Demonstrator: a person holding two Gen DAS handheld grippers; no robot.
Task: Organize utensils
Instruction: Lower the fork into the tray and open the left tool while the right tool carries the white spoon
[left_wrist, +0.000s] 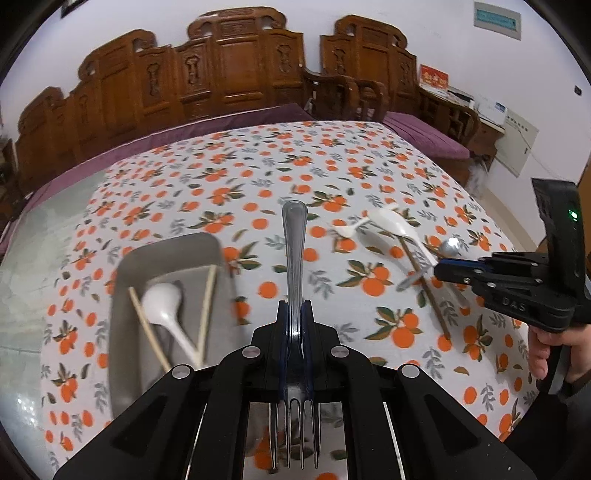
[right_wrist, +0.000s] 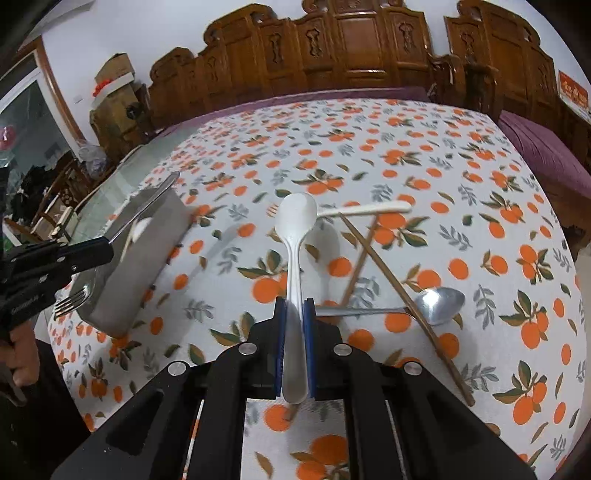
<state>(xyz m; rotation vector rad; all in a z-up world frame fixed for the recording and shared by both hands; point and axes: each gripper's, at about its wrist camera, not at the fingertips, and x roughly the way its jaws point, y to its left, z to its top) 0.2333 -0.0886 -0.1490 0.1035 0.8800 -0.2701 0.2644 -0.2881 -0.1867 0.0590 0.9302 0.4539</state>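
Nearest the left wrist camera, the left tool is clamped on a metal fork, handle pointing away, tines at the bottom edge of the frame. At the frame's right, "DAS" is partly readable on the right tool. Centre-left, a blurred grey tray holds a white spoon and pale chopsticks.

In the right wrist view, the right tool is clamped on a white plastic spoon. On the orange-print desk, right of centre, lie brown chopsticks, a metal spoon and a white fork.
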